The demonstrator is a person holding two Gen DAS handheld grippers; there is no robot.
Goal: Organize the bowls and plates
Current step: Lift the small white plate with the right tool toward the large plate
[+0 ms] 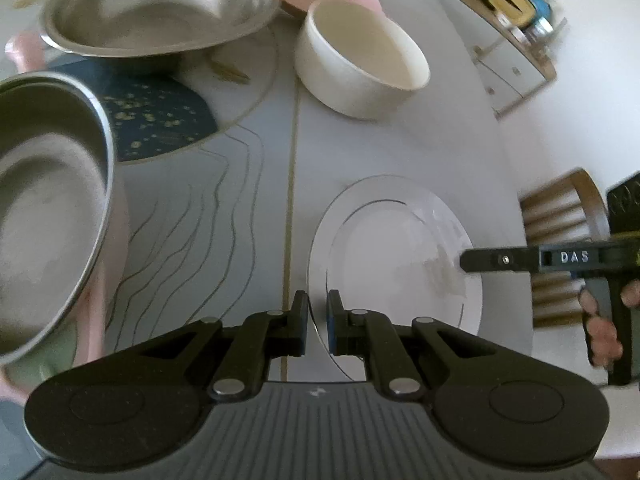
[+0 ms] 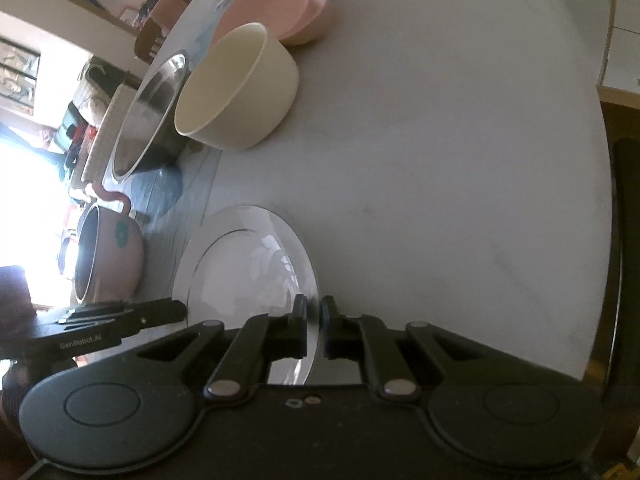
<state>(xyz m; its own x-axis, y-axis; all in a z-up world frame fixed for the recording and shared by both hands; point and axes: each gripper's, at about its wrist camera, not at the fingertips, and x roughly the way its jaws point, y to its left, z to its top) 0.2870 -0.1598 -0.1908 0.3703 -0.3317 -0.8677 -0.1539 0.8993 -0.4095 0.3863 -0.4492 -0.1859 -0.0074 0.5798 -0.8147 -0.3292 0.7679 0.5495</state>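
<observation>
Both my grippers are clamped on the plate point(image 1: 396, 248) rim: left gripper point(image 1: 317, 322) pinches the near edge, right gripper point(image 2: 314, 330) pinches the opposite side, probably so the thin glass lifts level without tipping. The plate sits near the table point(image 2: 440, 160) edge. The bowl point(image 1: 360, 56) and steel bowls point(image 1: 156, 4) wait further in, apart from it.

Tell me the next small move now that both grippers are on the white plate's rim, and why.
Probably lift the white plate straight up a little, both hands together. The left gripper and right gripper are each shut on opposite edges of its rim, and it lies flat on the table. Keeping it level should clear the cream bowl before carrying it anywhere.
</observation>
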